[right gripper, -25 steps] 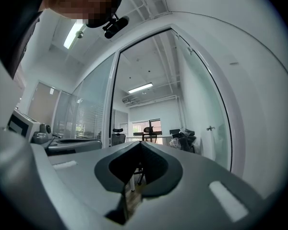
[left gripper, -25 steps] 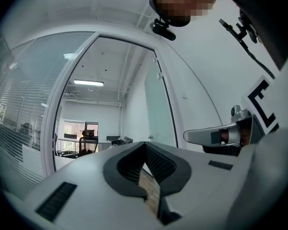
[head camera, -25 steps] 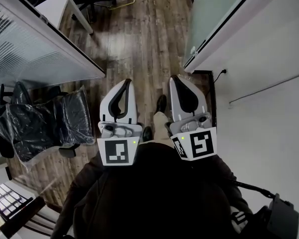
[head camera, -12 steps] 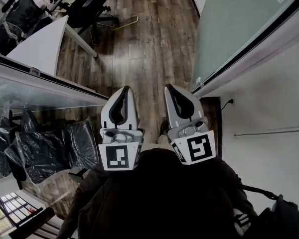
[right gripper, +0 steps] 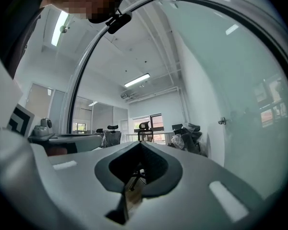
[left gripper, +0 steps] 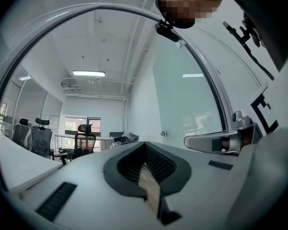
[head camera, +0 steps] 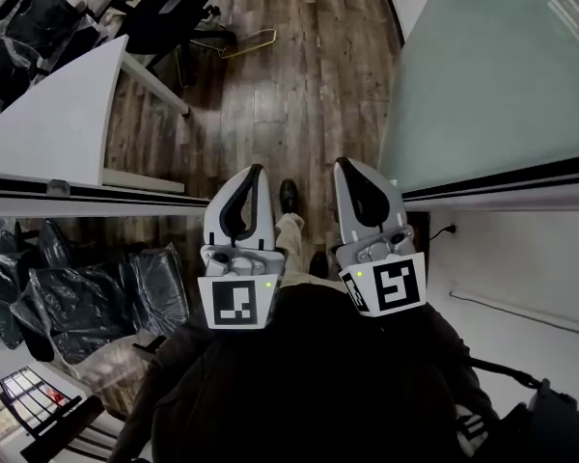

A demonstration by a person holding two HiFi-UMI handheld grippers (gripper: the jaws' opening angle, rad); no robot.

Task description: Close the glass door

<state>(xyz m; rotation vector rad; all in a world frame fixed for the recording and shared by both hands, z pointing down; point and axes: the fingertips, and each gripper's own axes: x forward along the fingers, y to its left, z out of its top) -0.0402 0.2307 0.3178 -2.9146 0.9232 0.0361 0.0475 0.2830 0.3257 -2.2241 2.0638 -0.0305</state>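
Glass door (head camera: pixel 492 75): a frosted greenish pane that fills the upper right of the head view. Its dark edge strip (head camera: pixel 507 177) ends just right of my right tongs. In the right gripper view the pane takes the right side, with a small metal fitting (right gripper: pixel 222 121) on it. Neither tongs touches the door.

Open room: bare wood floor (head camera: pixel 289 85) runs up the middle of the frame, between the door and a partition (head camera: pixel 77 191) seen edge-on at the left. A white desk (head camera: pixel 53 123) is upper left; plastic-wrapped chairs (head camera: pixel 87 287) are lower left.

Left tongs (head camera: pixel 254 174): jaws together, tips meeting, nothing between them.
Right tongs (head camera: pixel 352 167): likewise closed, gripping nothing.

I hold both side by side, apart, with my shoe (head camera: pixel 288 196) showing in the gap.
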